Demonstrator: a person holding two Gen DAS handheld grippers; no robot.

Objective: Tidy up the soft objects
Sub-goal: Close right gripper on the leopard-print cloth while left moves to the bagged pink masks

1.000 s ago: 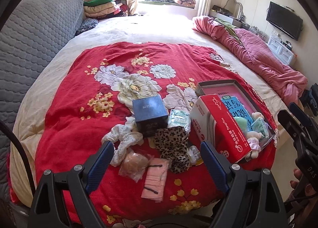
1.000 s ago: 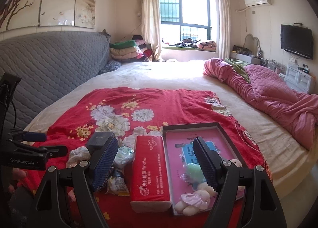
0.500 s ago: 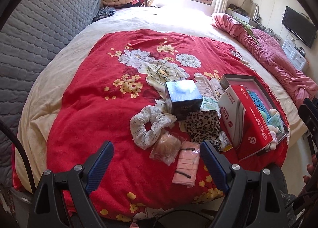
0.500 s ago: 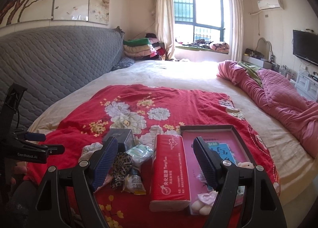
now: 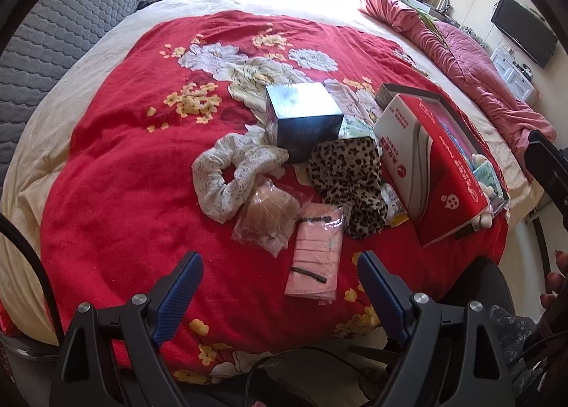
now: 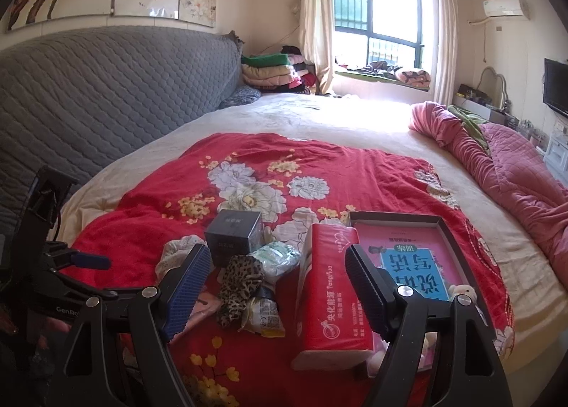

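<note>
The left gripper [image 5: 280, 291] hangs over the near edge of a red floral blanket [image 5: 117, 165], tilted steeply down, its blue pads wide apart with nothing between them. Just beyond its tips lies a pink flat pack [image 5: 314, 254], long axis running from the gripper away toward the far side of the bed, leaning slightly right at the top; it lies flat, with two dark clips across it. Touching its left upper edge is a clear bag [image 5: 268, 217] holding something tan. Beyond that bag sits a white speckled scrunchie [image 5: 227, 172], a ring lying flat with its hole facing up. To the right, a leopard-print cloth [image 5: 349, 176] is crumpled in a heap stretched from far to near. Behind both stands a dark cube box [image 5: 305, 123].

A red tissue pack [image 5: 431, 172] rests on its long side, its length running from far-left to near-right, leaning on the rim of a shallow tray [image 5: 408, 91]. Small plush toys [image 5: 484, 176] lie in the tray's near end.

The right gripper [image 6: 277, 281] points at a shallower tilt across the same pile, its pads also well apart and empty; between them in that view lie the leopard cloth, a green-white packet [image 6: 278, 258] and the tissue pack's end
</note>
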